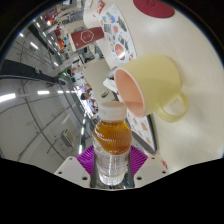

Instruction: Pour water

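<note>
My gripper [112, 162] is shut on a clear plastic bottle [112, 140] with a white cap and amber liquid in its upper part. The purple pads [86, 157] press on the bottle from both sides. The whole view is tilted. The bottle's cap [110, 103] points toward a pale yellow mug [152, 84] that stands on the white table [190, 60] just beyond the bottle. The mug's pinkish opening faces the bottle and its handle is on the far side from the cap.
Printed cards or papers [118, 45] lie on the table beyond the mug. A red-and-white object [152, 6] sits at the table's far end. Past the table's edge is a large room with ceiling lights [40, 92].
</note>
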Demonstrator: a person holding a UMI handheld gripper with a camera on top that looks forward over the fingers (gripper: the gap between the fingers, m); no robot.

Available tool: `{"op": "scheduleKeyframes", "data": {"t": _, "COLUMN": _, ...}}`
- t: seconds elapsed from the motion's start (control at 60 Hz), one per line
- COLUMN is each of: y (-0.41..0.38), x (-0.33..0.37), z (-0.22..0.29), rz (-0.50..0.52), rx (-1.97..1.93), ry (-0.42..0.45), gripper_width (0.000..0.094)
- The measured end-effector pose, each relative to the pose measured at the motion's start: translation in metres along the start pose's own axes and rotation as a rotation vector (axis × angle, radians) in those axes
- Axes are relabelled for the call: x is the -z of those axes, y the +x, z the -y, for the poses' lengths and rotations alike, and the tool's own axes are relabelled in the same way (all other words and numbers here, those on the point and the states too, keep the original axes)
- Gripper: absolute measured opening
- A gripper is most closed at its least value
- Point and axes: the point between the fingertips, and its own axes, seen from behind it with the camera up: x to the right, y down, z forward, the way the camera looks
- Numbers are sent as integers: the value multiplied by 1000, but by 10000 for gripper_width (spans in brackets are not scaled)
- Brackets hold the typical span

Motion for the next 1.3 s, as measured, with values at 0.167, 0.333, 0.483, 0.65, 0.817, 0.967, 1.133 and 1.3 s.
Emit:
{"op": "scheduleKeyframes", "data": {"t": 0.167, "y": -9, "x": 3, "z": 1, "rz": -56, "rx": 155, "ry": -25, "gripper_width": 421}}
{"op": "scheduleKeyframes", "data": {"t": 0.333, "y": -55, "x": 23, "z": 21, "rz": -140, "rx": 604, "ry": 24, "gripper_width": 423}}
{"op": "scheduleKeyframes", "data": {"t": 0.483, "y": -122, "x": 56, "z": 56, "rz": -182, "rx": 1063, "ry": 126, "gripper_width": 422}}
{"op": "scheduleKeyframes", "data": {"t": 0.65, "y": -157, "x": 101, "z": 106, "rz": -274, "rx": 1512, "ry": 253, "gripper_width": 425}}
{"op": "scheduleKeyframes", "data": {"t": 0.817, "y": -133, "x": 135, "z": 170, "rz": -417, "rx": 1799, "ry": 312, "gripper_width": 424}}
{"op": "scheduleKeyframes", "data": {"t": 0.967, "y": -88, "x": 149, "z": 213, "rz": -512, "rx": 1900, "ry": 284, "gripper_width": 424}}
{"op": "scheduleKeyframes", "data": {"t": 1.133, "y": -47, "x": 157, "z": 242, "rz": -549, "rx": 1904, "ry": 257, "gripper_width": 425}}
{"op": "scheduleKeyframes", "data": {"t": 1.3, "y": -26, "x": 158, "z": 251, "rz": -523, "rx": 1919, "ry": 260, "gripper_width": 434}}
